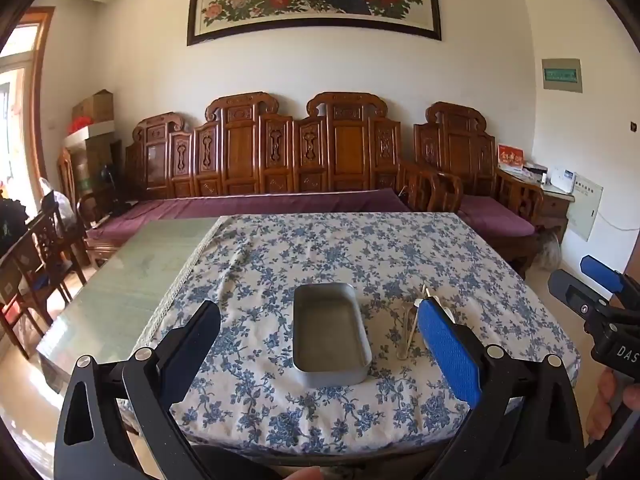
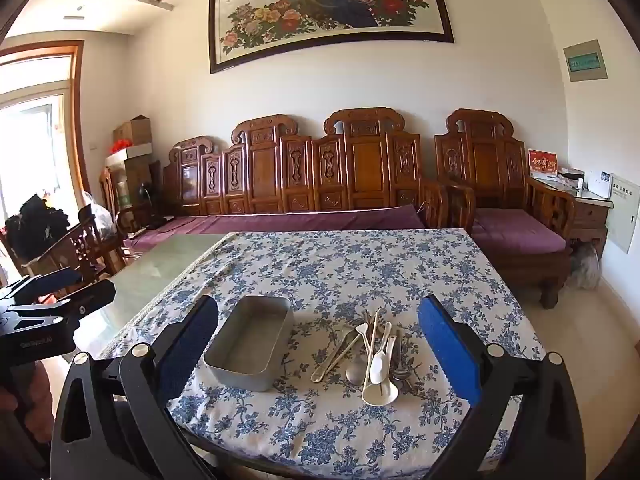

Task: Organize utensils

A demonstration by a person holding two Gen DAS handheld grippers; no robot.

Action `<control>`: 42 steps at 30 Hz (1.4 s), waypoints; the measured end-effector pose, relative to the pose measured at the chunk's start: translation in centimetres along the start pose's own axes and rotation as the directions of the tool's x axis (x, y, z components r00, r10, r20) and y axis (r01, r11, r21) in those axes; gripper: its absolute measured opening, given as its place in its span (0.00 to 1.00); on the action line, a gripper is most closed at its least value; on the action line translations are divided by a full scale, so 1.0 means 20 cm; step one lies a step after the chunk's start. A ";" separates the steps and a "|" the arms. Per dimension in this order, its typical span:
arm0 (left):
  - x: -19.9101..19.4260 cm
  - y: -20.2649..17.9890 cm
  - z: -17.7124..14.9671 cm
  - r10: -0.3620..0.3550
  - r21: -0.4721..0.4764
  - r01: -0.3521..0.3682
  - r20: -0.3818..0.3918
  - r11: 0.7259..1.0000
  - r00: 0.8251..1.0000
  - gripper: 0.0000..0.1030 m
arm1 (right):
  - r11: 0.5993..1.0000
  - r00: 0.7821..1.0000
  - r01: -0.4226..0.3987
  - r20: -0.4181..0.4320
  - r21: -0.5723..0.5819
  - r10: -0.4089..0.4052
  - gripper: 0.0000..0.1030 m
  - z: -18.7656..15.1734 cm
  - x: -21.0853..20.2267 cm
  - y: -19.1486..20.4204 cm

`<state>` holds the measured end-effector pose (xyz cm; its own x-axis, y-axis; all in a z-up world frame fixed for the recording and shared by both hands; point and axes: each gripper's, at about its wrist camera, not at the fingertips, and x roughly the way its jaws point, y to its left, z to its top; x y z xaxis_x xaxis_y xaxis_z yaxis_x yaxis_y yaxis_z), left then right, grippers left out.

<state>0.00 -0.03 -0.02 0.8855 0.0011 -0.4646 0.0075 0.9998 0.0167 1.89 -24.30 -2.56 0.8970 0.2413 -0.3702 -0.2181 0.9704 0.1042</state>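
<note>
Utensils (image 2: 368, 354) lie in a loose, overlapping heap just ahead of the right gripper (image 2: 320, 350), nearer its right pad, with the metal tin (image 2: 250, 344) beside them toward its left pad, both on the floral cloth of the worktop (image 2: 360, 264). Both the right gripper and the left gripper (image 1: 320, 350) stand wide and empty, touching nothing. Picking well probably means taking one topmost piece, such as the white spoon (image 2: 380, 388), across its handle, so the others stay put.

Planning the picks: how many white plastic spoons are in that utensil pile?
3 visible: one large white plastic spoon at the pile's near edge, one smaller behind it, one long-handled angled left toward the grey metal tin. Others may be hidden.
</note>
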 end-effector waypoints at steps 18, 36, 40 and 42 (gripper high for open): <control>-0.03 0.01 0.04 -0.001 -0.002 0.001 0.014 1.000 1.000 0.92 | 1.000 1.000 -0.005 0.006 0.003 0.005 0.97 0.00 -0.01 0.00; -0.08 0.00 0.06 0.005 0.002 -0.005 0.034 1.000 0.999 0.92 | 1.000 1.000 -0.010 0.009 0.008 0.010 0.97 0.03 -0.01 0.04; -0.08 -0.01 0.05 0.007 0.002 -0.007 0.032 1.000 0.999 0.92 | 1.000 1.000 -0.009 0.010 0.007 0.009 0.97 0.02 0.00 0.05; -0.07 0.00 0.05 0.008 0.001 -0.008 0.032 1.000 0.999 0.92 | 1.000 1.000 -0.009 0.009 0.009 0.009 0.97 0.02 -0.01 0.04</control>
<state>-0.77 -0.14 1.59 0.9000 0.0082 -0.4358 0.0013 0.9998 0.0215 1.73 -23.59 -1.96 0.8983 0.2502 -0.3613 -0.2230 0.9679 0.1157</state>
